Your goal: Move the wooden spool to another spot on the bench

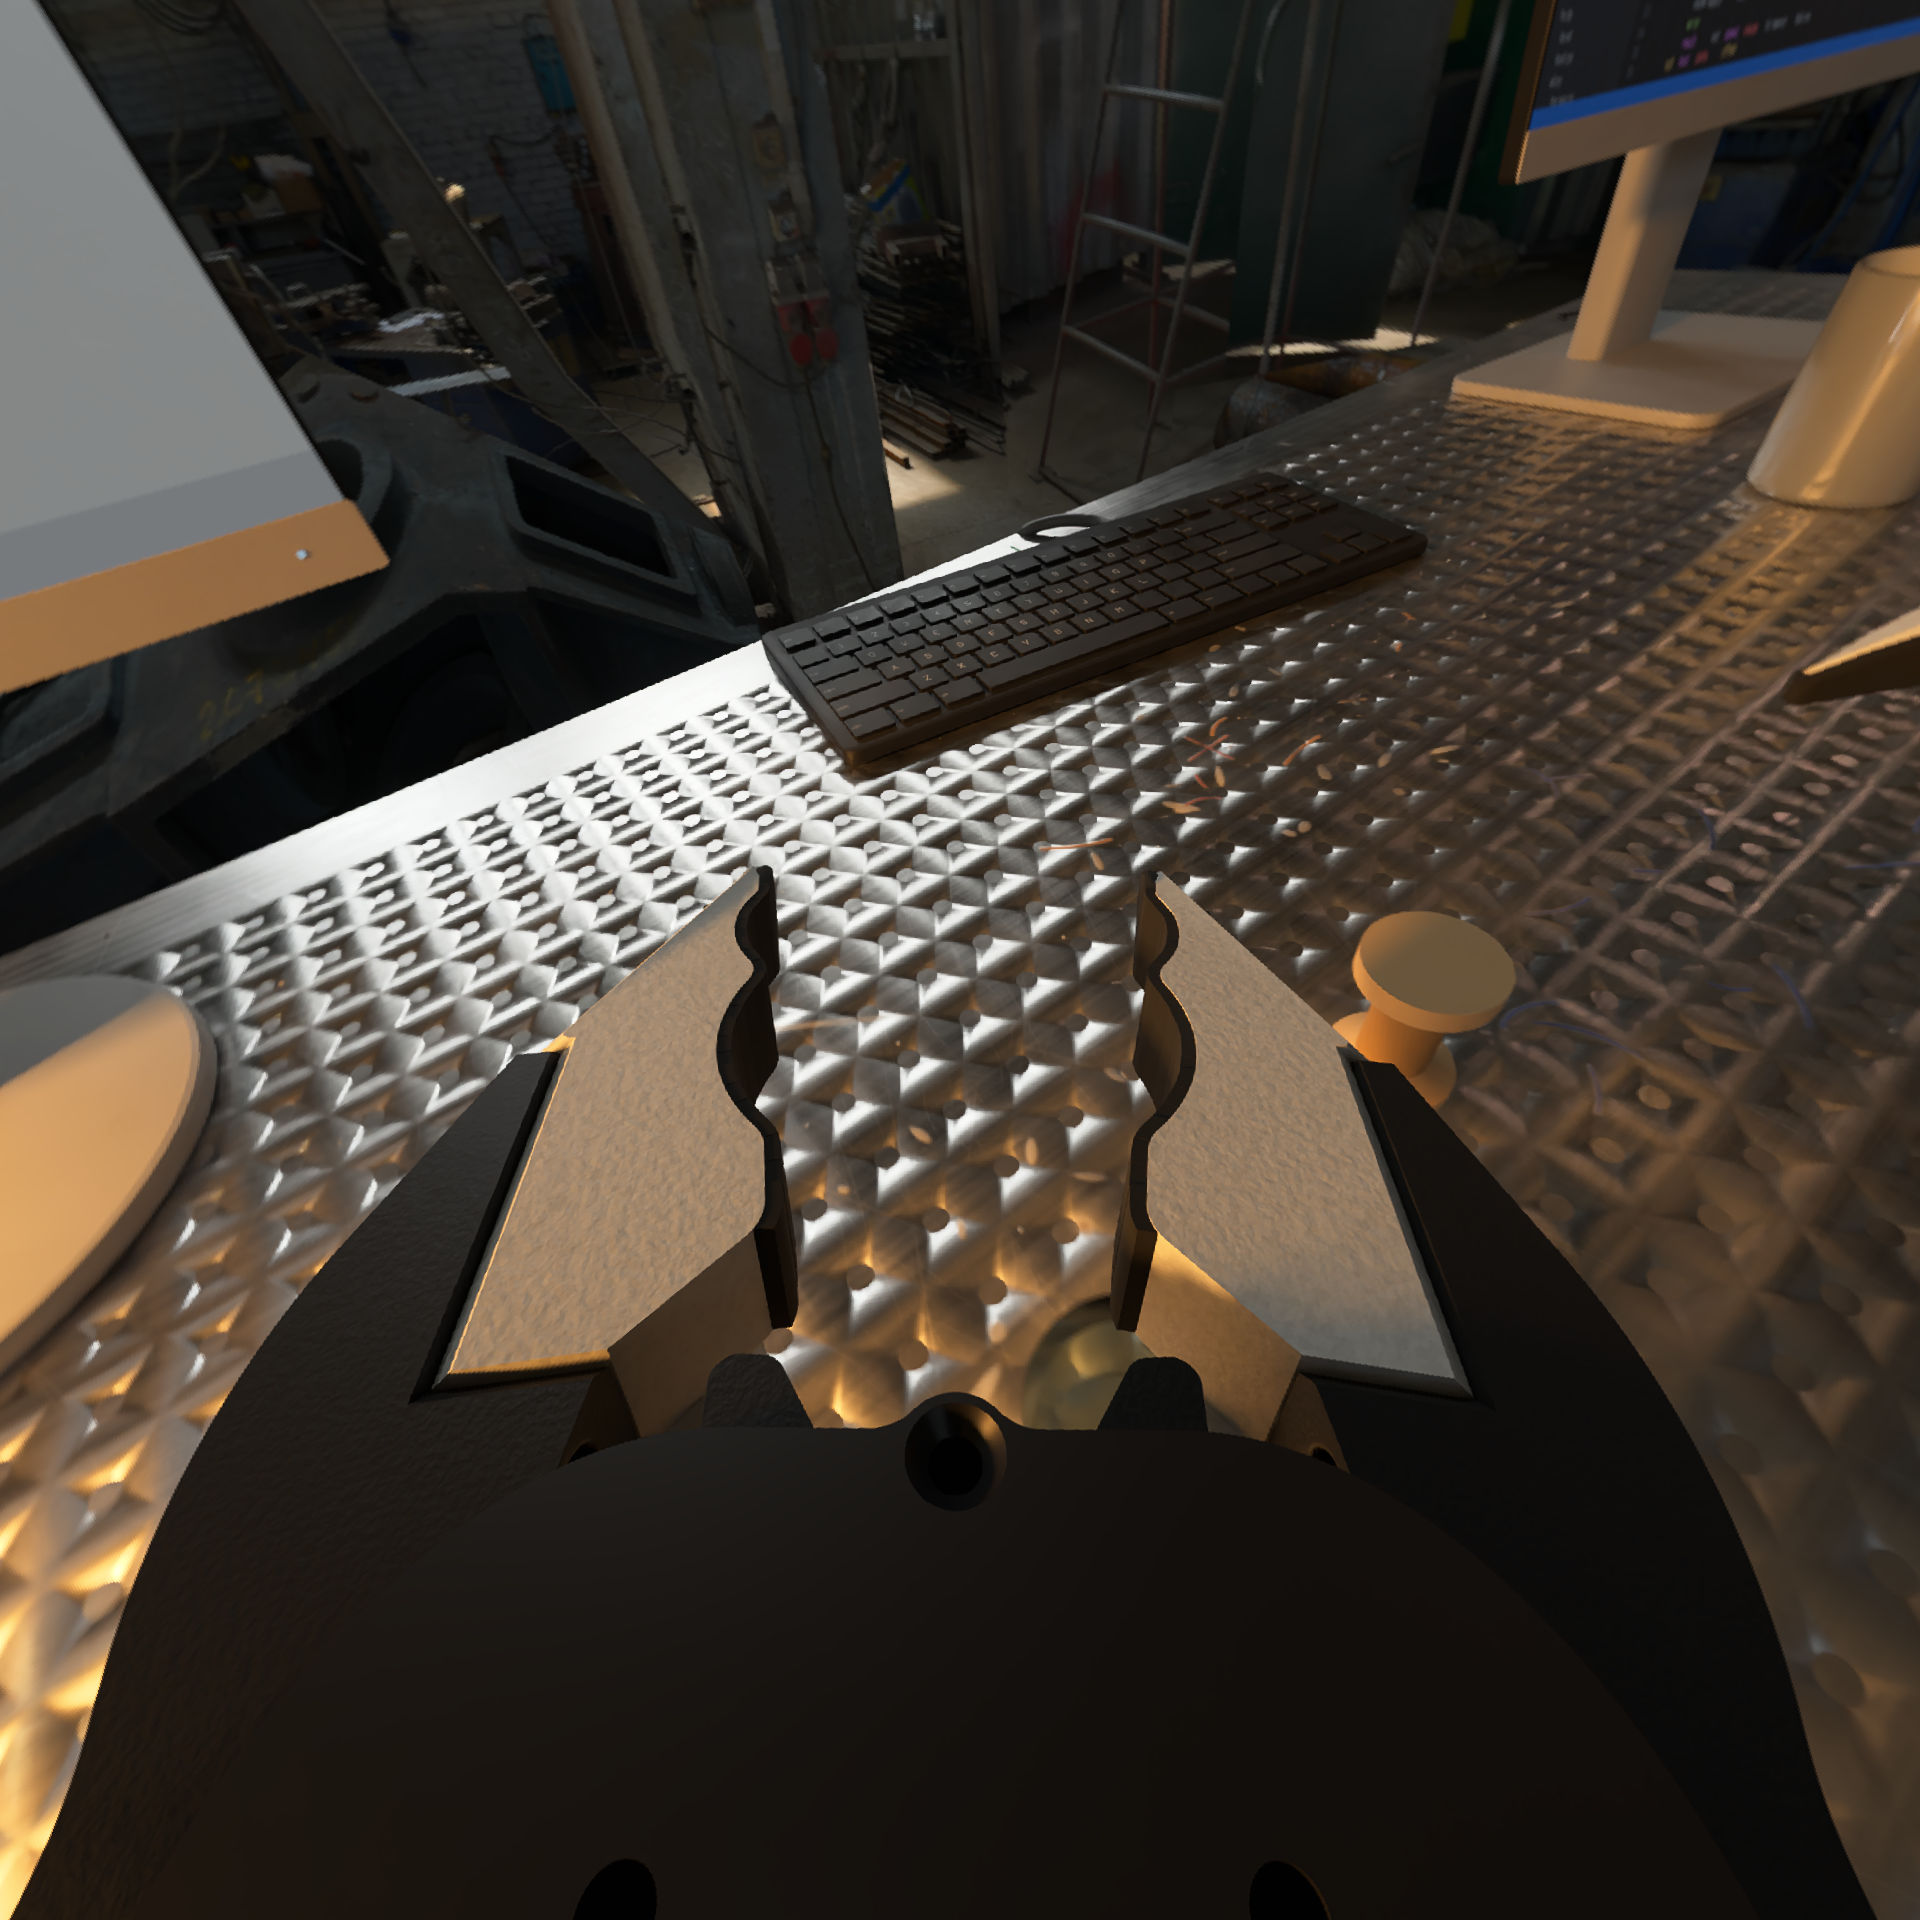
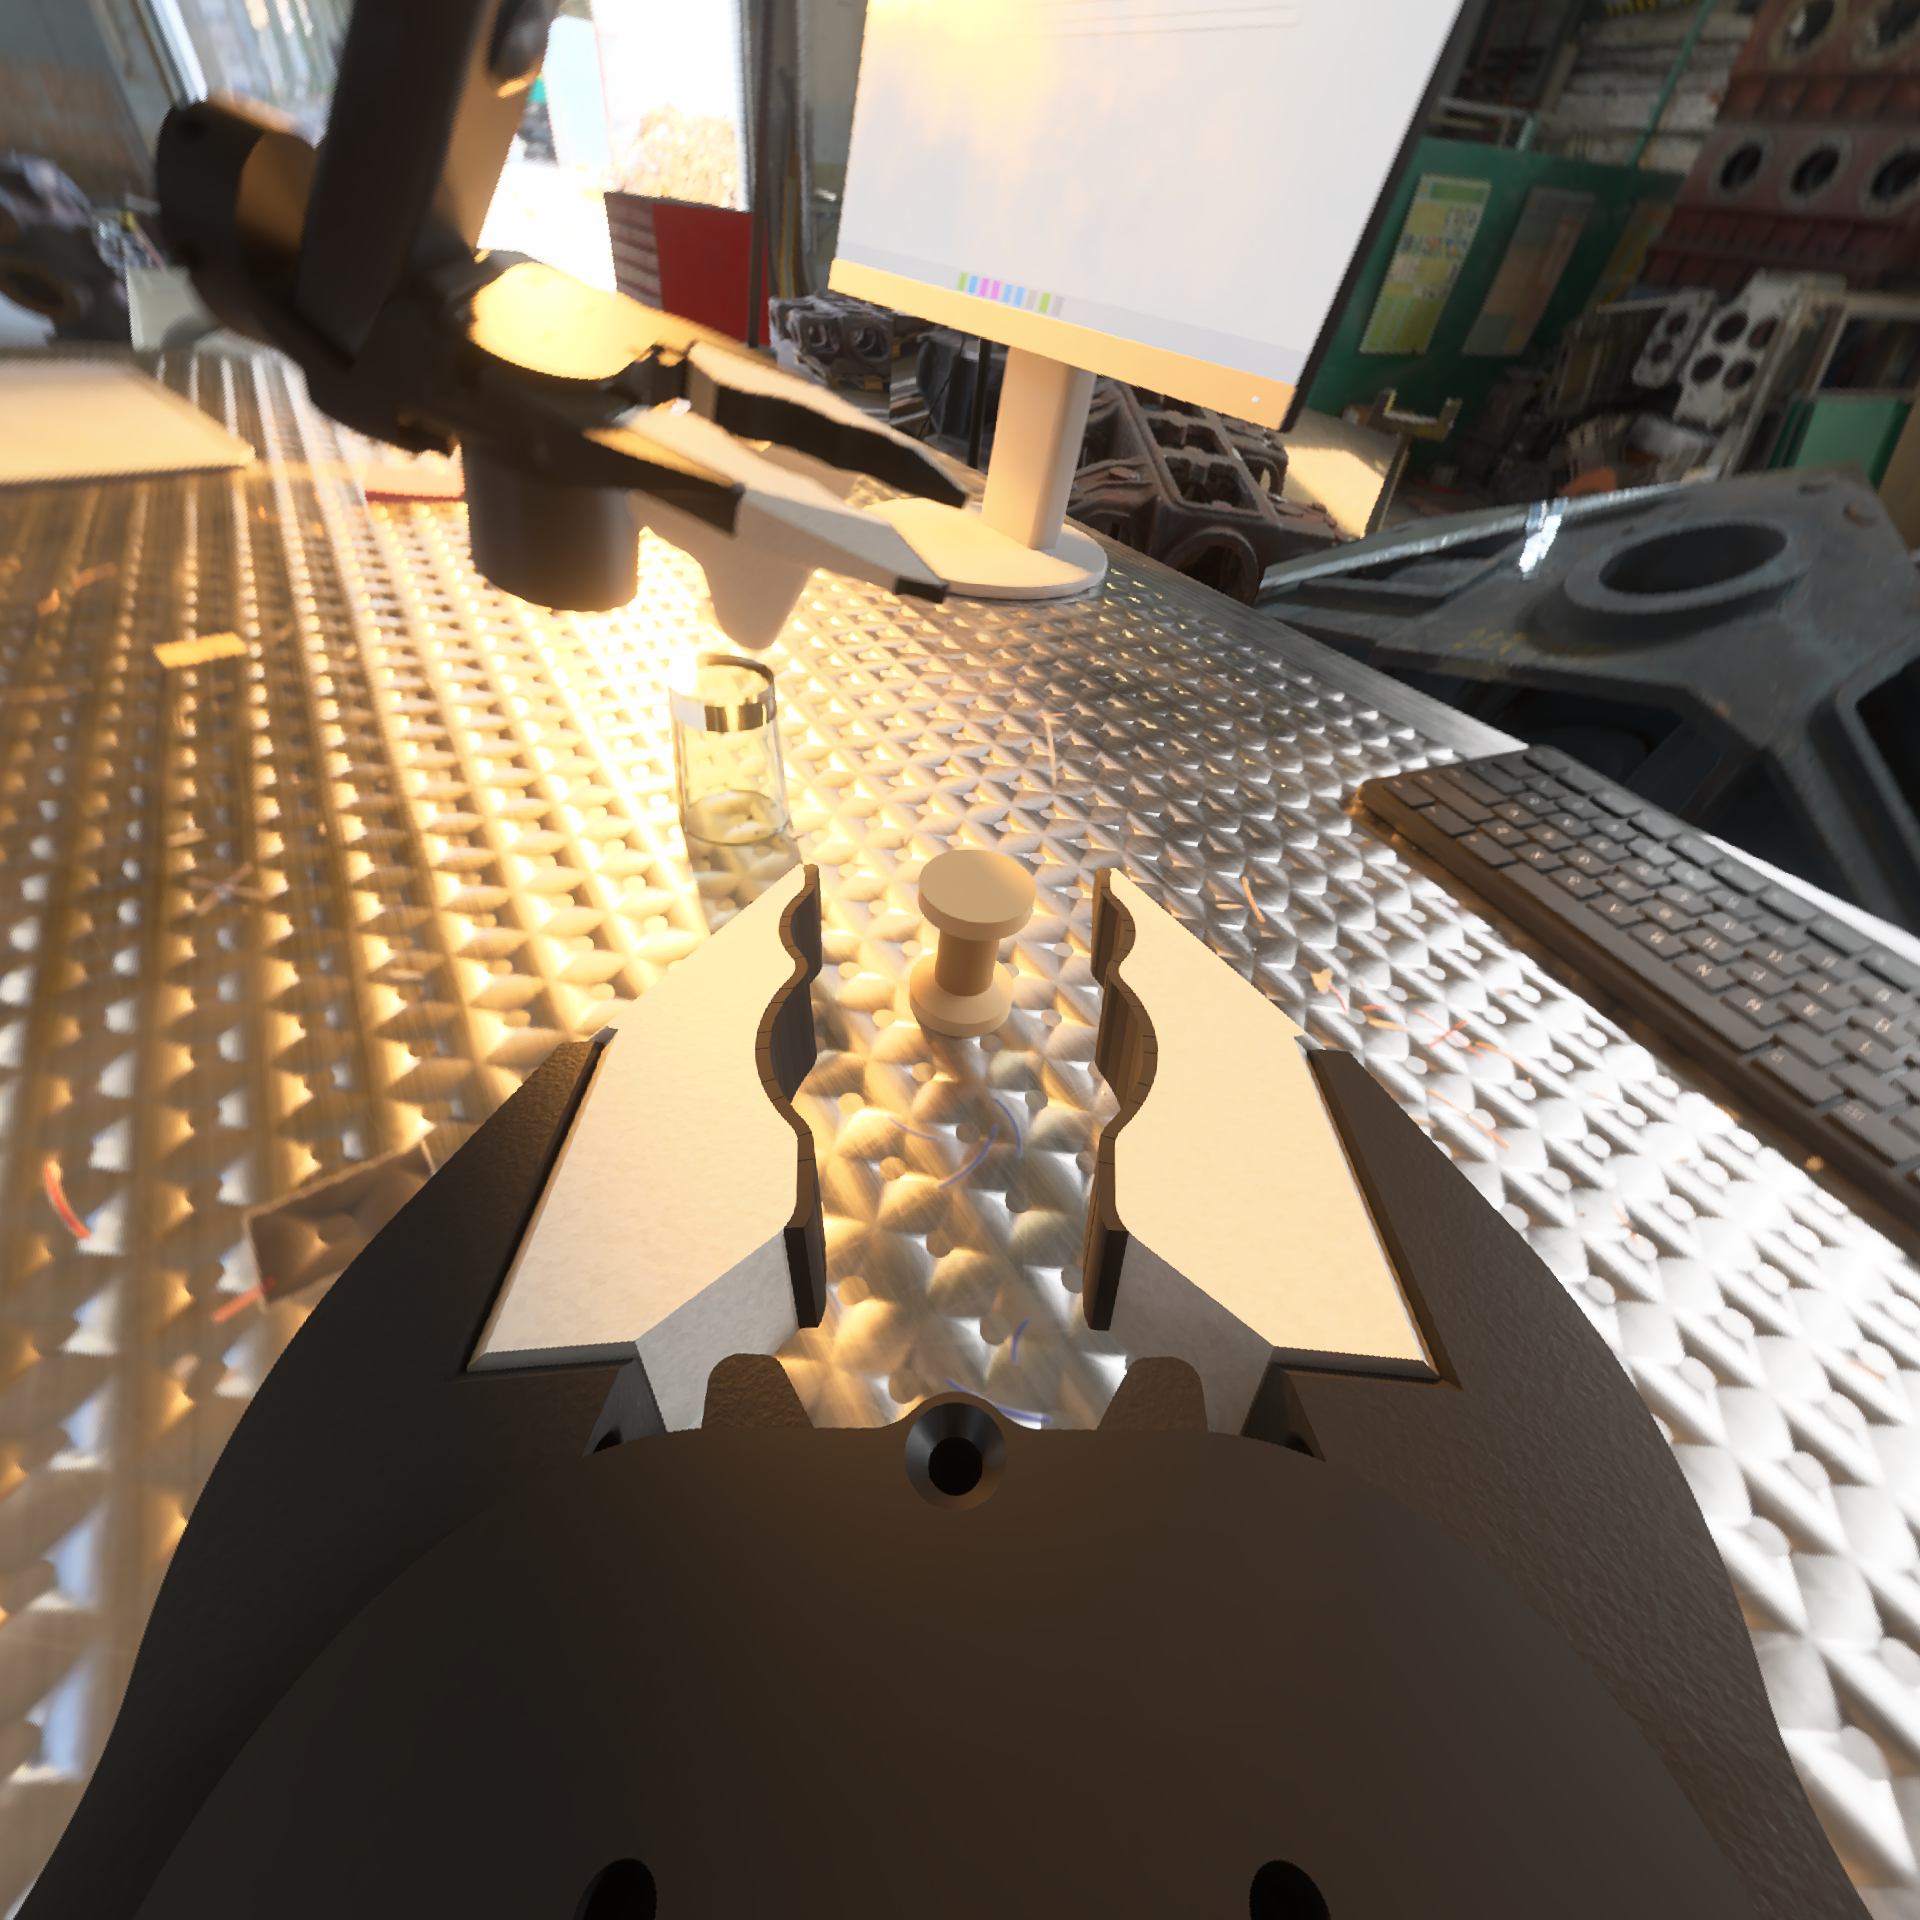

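Observation:
The wooden spool (image 2: 968,940) stands upright on the patterned metal bench (image 2: 1299,935), pale tan with a wide top flange. My right gripper (image 2: 956,894) is open and empty, with the spool standing between its fingertips without touching them. In the left wrist view the spool (image 1: 1429,992) stands just right of my right finger, partly hidden by it. My left gripper (image 1: 956,894) is open and empty above bare bench. It also shows in the right wrist view (image 2: 914,530), hovering high at the upper left.
A clear glass (image 2: 727,758) stands just beyond the spool. A black keyboard (image 1: 1091,603) lies near the bench edge, also in the right wrist view (image 2: 1683,956). A white monitor (image 2: 1091,208) with round base, a second monitor stand (image 1: 1621,312) and a white cylinder (image 1: 1860,384) stand at the back.

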Robot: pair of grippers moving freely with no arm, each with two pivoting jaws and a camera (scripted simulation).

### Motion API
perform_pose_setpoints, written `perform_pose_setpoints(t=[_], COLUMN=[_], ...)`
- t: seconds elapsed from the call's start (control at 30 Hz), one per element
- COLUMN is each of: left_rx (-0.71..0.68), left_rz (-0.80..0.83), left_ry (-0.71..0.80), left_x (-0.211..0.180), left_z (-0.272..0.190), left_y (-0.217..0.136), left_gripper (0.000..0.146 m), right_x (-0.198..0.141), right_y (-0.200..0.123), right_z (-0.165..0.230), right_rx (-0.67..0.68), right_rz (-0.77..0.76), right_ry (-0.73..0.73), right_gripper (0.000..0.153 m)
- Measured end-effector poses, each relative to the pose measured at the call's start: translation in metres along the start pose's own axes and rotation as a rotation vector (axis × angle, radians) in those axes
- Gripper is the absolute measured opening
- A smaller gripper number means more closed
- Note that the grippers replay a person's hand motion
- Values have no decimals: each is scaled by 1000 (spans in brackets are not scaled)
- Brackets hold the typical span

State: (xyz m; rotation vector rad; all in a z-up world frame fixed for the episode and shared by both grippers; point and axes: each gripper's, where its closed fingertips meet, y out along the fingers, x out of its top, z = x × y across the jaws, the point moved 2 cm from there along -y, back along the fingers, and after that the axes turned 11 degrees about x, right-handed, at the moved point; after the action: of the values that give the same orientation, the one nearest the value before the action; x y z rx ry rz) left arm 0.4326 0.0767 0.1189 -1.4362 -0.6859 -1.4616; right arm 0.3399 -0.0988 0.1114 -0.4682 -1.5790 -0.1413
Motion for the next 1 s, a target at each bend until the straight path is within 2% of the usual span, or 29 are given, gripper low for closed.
perform_pose_setpoints(t=[0.07,0.23,0.4,0.47,0.6,0.73,0.87,1.0], left_rx=[23,50,6,-12,-30,-27,-29,-17], left_rz=[-10,-40,-84,-89,-83,-92,-99,-113], left_ry=[-27,-41,-71,-105,-138,-140,-143,-148], left_x=[-4,-12,-15,-17,-23,-25,-24,-22], left_z=[-1,-4,-8,-8,-7,-5,-5,-1], left_y=[-10,-26,-39,-43,-51,-57,-56,-52], left_gripper=[71,75,78,78,79,78,78,78], right_x=[2,-2,-13,-17,-34,-43,-43,-13], right_y=[0,18,46,56,74,81,83,71], right_z=[-4,-6,-13,-17,-22,-23,-20,-26], right_rx=[-17,-16,-12,9,71,104,142,128], right_rz=[-5,113,304,382,548,660,670,516], right_ry=[73,168,123,99,146,128,150,210], right_gripper=[56,64,70,69,68,50,38,38])
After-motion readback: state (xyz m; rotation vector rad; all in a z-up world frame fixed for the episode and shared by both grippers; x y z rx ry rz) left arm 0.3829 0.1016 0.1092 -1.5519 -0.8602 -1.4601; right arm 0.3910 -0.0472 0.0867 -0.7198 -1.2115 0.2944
